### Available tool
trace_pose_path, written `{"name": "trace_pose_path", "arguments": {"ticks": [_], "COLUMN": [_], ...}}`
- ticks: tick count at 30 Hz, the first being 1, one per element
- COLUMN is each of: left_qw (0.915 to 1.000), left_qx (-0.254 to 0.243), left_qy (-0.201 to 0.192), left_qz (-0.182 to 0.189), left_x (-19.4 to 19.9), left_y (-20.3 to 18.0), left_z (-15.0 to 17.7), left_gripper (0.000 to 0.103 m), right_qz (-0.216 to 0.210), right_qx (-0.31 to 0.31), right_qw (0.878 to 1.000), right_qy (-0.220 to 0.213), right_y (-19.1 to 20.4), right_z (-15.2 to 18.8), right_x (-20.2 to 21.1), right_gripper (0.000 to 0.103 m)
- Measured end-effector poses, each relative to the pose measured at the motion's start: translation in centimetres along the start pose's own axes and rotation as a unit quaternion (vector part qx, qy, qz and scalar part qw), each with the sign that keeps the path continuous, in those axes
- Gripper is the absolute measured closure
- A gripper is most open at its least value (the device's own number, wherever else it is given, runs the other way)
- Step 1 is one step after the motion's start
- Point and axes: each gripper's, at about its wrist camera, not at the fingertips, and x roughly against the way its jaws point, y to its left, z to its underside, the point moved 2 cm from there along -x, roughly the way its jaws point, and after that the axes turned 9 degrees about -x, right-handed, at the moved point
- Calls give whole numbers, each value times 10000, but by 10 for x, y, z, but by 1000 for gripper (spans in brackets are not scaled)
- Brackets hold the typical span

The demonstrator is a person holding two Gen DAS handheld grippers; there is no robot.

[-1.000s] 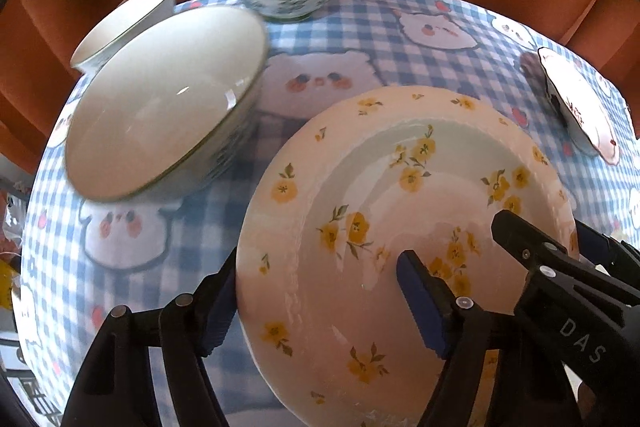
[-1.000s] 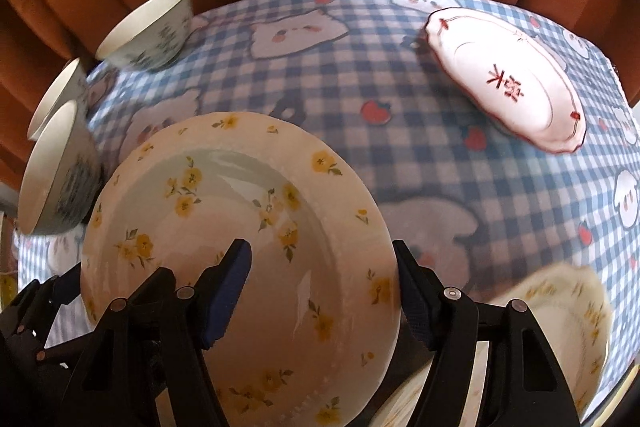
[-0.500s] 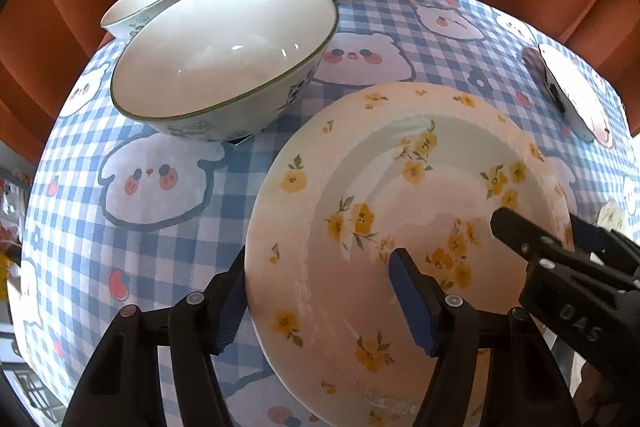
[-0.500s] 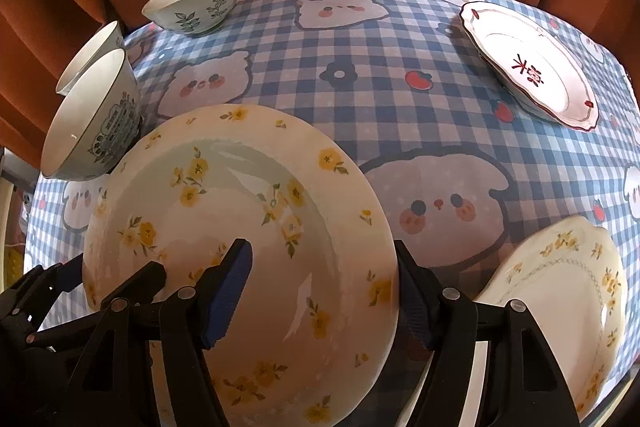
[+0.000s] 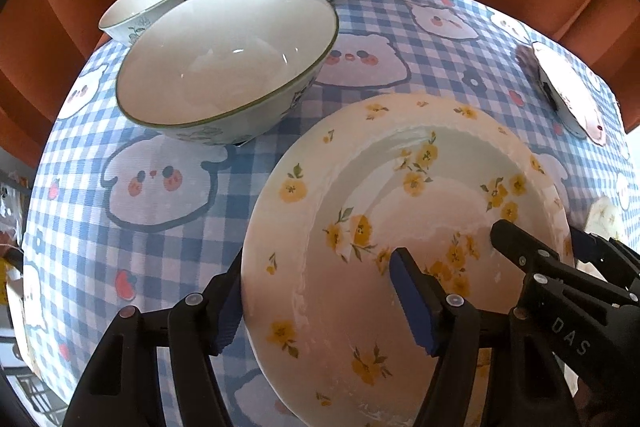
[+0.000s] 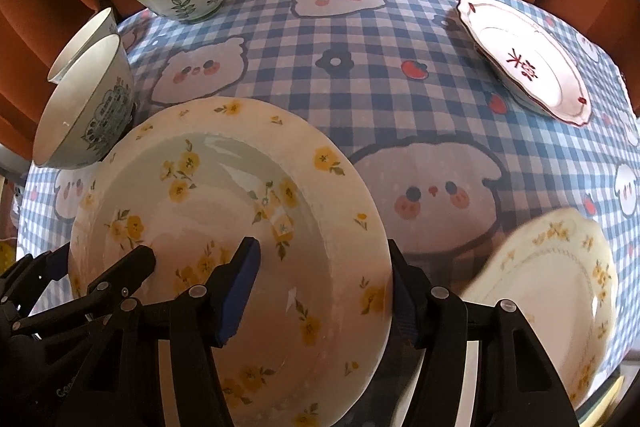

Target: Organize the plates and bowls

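- Left wrist: left gripper [image 5: 320, 301] straddled the floral plate's [image 5: 404, 227] left rim, jaws just closing, contact unclear; plate beside a bowl [image 5: 228, 67] on the cloth [image 5: 160, 247]
- Right wrist: right gripper [image 6: 324, 291] straddled its right rim, jaws closing, grip unclear

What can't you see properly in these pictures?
- Yellow-flower plate: its near edge is cut off at the bottom of both views.
- Second flowered plate: partly behind the right gripper and cut off, right wrist view.
- Red-marked plate: seen edge-on, squashed at the left wrist view's edge.
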Motion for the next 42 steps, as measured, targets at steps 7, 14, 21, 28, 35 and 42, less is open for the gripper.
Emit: {"name": "trace_pose_path", "arguments": {"ticks": [7,14,21,28,35,42], "left_qw": [9995,9984,9971,9976,9981,9981], "left_qx": [-187,-321,-414,-321,-210,-87], "left_qy": [-211,-420,-591,-589,-577,-595], "left_qz": [114,192,241,155,71,98], "left_x": [27,53,66,70,73,70], "left_y": [0,0,-25,-64,-111,-156], "left_z": [8,17,25,31,30,26], "left_gripper": [33,33,34,34,34,34], "right_qz": [164,234,209,84,-35,-52], "right_qx": [-75,-314,-408,-359,-267,-187], "right_qw": [9997,9983,9971,9969,9975,9976], "right_qy": [-171,-425,-615,-693,-648,-660], "right_y": [5,6,-11,-50,-96,-144], "right_z": [12,26,36,39,39,37], "right_x": [27,59,82,91,98,103], "right_gripper": [39,39,39,39,39,39]}}
